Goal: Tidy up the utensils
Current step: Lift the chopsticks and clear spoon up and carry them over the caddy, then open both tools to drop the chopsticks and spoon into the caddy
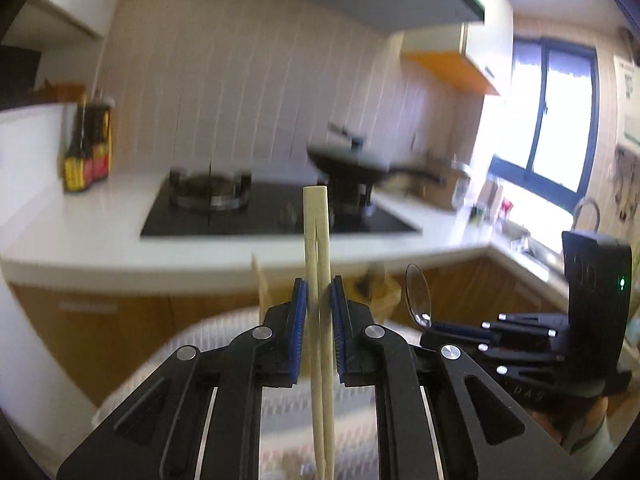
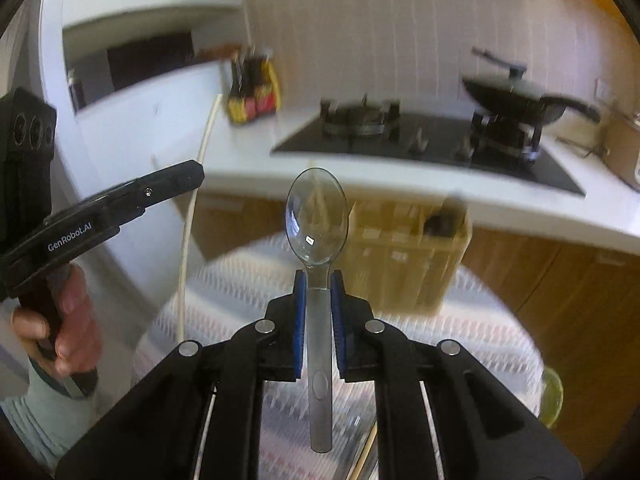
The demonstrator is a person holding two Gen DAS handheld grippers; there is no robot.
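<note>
My left gripper (image 1: 319, 284) is shut on a pair of pale wooden chopsticks (image 1: 316, 232) that stand upright between its blue pads, tips up. My right gripper (image 2: 319, 280) is shut on the handle of a clear plastic spoon (image 2: 317, 216), bowl up. From the left wrist view the spoon (image 1: 418, 294) and the right gripper (image 1: 520, 340) show at the right. From the right wrist view the left gripper's black body (image 2: 104, 216) and the chopsticks (image 2: 192, 208) show at the left, held by a hand (image 2: 72, 320). A pale wooden utensil holder (image 2: 404, 252) with compartments stands on the patterned tablecloth (image 2: 248, 280) ahead.
A white counter (image 1: 100, 236) carries a black gas hob (image 1: 224, 216), a covered black wok (image 1: 352, 160) and sauce bottles (image 1: 86, 152). Wooden cabinet doors run below. A sink and window (image 1: 552, 112) lie at the right. A yellow-green thing (image 2: 554, 392) sits at the table's right edge.
</note>
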